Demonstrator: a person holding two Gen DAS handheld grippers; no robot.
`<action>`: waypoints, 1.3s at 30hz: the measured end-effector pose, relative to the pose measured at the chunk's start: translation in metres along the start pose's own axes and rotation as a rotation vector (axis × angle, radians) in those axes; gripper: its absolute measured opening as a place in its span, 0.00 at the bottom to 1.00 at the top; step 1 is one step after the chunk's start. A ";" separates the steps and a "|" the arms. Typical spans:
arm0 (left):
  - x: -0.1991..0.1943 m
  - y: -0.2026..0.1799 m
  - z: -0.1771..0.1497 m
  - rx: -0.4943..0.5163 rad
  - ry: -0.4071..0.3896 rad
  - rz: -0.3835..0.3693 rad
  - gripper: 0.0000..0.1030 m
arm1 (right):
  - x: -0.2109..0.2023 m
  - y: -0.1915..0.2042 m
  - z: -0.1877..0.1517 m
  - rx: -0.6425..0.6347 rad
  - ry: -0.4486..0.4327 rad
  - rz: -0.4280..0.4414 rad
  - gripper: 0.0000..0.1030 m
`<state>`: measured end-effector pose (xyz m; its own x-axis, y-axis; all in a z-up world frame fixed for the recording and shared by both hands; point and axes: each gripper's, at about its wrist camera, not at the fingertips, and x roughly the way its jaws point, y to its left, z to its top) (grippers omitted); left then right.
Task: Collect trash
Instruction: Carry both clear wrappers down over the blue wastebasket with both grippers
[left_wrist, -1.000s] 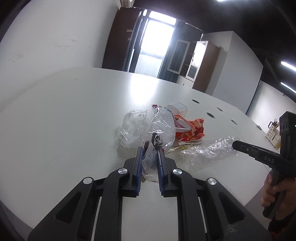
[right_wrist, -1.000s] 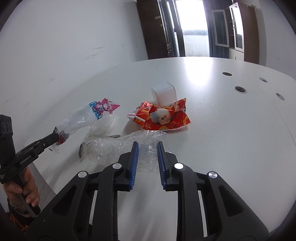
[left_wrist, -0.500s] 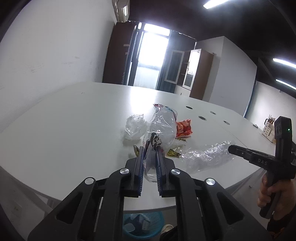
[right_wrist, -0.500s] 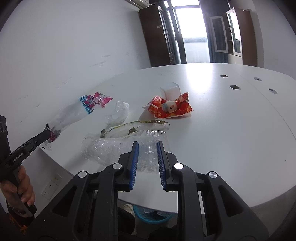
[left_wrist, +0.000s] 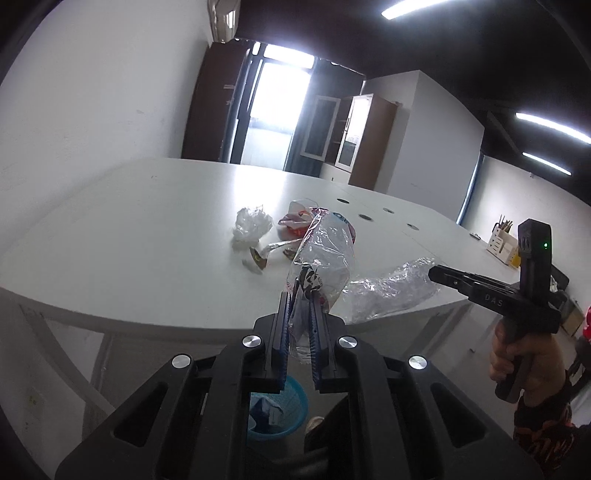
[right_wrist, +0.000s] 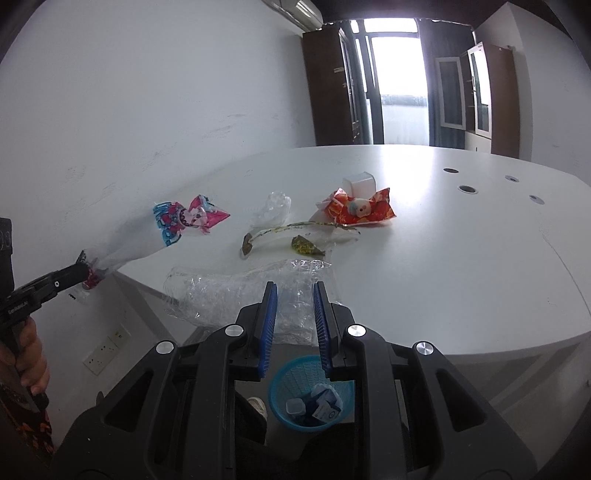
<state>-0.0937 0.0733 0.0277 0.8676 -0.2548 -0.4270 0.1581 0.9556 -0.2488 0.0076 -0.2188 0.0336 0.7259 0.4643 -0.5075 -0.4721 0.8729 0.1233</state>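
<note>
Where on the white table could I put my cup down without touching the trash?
The table is bare from the red wrapper across to the round holes, and along its near right edge. It is crowded around the crumpled clear bag, the long wrapper strip and the white tub.

Big white table (right_wrist: 443, 258) with a rounded edge and a few round holes (right_wrist: 468, 189) in the top. Sitting on it were a red printed wrapper (right_wrist: 356, 211) with a small white cup (right_wrist: 360, 183) right behind it, a crumpled clear bag (right_wrist: 271, 207), and a long thin wrapper strip (right_wrist: 291, 232). Under the table edge, a blue basket (right_wrist: 308, 397) with some trash stood on the floor.
</note>
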 end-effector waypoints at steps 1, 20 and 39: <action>-0.004 0.001 -0.003 -0.001 0.006 -0.005 0.08 | -0.001 -0.001 -0.004 0.004 0.007 -0.004 0.19; 0.049 0.022 -0.107 -0.025 0.338 0.000 0.08 | 0.047 0.010 -0.115 -0.015 0.203 -0.064 0.18; 0.202 0.070 -0.185 -0.163 0.584 0.152 0.08 | 0.171 -0.041 -0.185 0.161 0.392 -0.113 0.18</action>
<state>0.0053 0.0617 -0.2367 0.4667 -0.2010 -0.8613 -0.0609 0.9642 -0.2580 0.0589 -0.2028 -0.2163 0.5093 0.3000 -0.8066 -0.2947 0.9414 0.1640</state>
